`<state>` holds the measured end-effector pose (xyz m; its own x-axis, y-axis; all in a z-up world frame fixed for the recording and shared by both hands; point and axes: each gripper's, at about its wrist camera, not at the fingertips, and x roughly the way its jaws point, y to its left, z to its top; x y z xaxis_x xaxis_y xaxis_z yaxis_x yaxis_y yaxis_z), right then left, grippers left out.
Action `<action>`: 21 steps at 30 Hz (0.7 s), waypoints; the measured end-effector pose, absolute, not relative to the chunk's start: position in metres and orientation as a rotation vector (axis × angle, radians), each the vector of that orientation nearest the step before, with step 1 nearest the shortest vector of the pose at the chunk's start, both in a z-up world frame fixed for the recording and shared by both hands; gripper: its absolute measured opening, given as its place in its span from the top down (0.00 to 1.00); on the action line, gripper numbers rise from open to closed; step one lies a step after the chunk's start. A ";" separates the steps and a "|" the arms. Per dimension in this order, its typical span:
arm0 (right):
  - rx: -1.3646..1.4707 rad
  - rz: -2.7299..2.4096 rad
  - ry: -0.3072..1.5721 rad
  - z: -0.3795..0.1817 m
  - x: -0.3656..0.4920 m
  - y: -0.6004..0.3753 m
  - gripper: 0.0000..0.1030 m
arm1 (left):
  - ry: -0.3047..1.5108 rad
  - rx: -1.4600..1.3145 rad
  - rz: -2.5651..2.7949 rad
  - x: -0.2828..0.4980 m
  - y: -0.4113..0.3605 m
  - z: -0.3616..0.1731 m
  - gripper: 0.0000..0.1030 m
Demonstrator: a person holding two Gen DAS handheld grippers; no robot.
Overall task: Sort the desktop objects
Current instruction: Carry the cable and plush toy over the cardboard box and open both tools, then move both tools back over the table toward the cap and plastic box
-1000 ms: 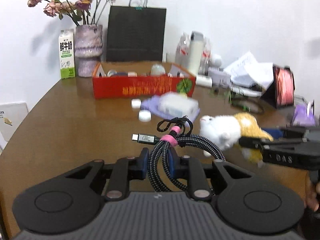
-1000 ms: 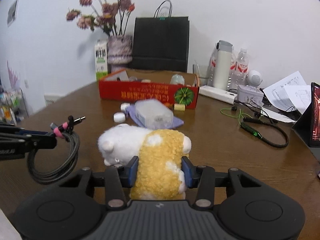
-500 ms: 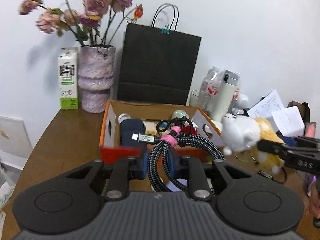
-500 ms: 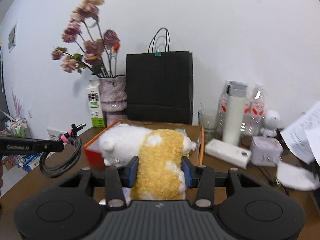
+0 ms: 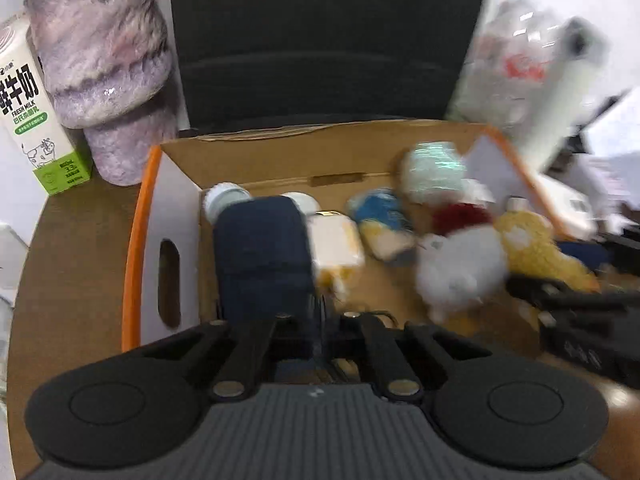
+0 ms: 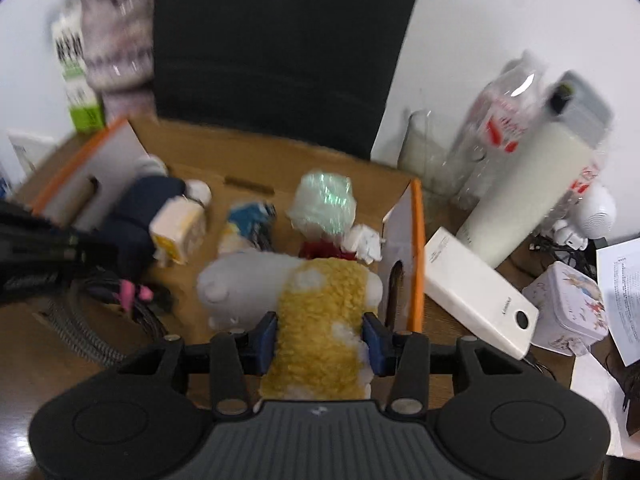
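Plush toy [image 6: 320,312] is pinched in the right tongs [image 6: 320,336], hanging close to the box [image 6: 416,260] wall, so a sloppy drop could tip it outside. Left tongs [image 5: 316,332] look pressed together, with the cable [image 6: 132,296] at the box's near-left corner.

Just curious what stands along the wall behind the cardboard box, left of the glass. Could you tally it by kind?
Milk carton: 1
Vase: 1
Black paper bag: 1
Total: 3
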<state>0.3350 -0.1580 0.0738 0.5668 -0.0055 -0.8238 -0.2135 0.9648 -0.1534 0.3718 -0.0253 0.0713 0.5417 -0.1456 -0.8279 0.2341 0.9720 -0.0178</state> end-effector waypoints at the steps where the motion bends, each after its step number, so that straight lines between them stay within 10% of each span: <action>1: -0.238 0.127 0.959 0.067 0.337 -0.159 0.58 | 0.941 0.107 -0.226 0.375 -0.027 0.065 0.96; 9: -0.187 0.164 0.879 0.041 0.327 -0.163 0.51 | 0.831 0.148 -0.229 0.364 -0.044 0.041 0.92; 13: -0.084 0.181 0.851 0.071 0.325 -0.183 0.45 | 0.817 0.082 -0.232 0.355 -0.027 0.067 0.30; 21: 0.066 0.231 0.809 0.133 0.302 -0.196 0.21 | 0.843 -0.033 -0.125 0.320 0.005 0.118 0.12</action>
<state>0.3018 -0.1959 0.1327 0.6669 0.2293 -0.7090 -0.1790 0.9729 0.1462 0.3198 0.0048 0.1177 0.6582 -0.1232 -0.7427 0.0967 0.9922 -0.0789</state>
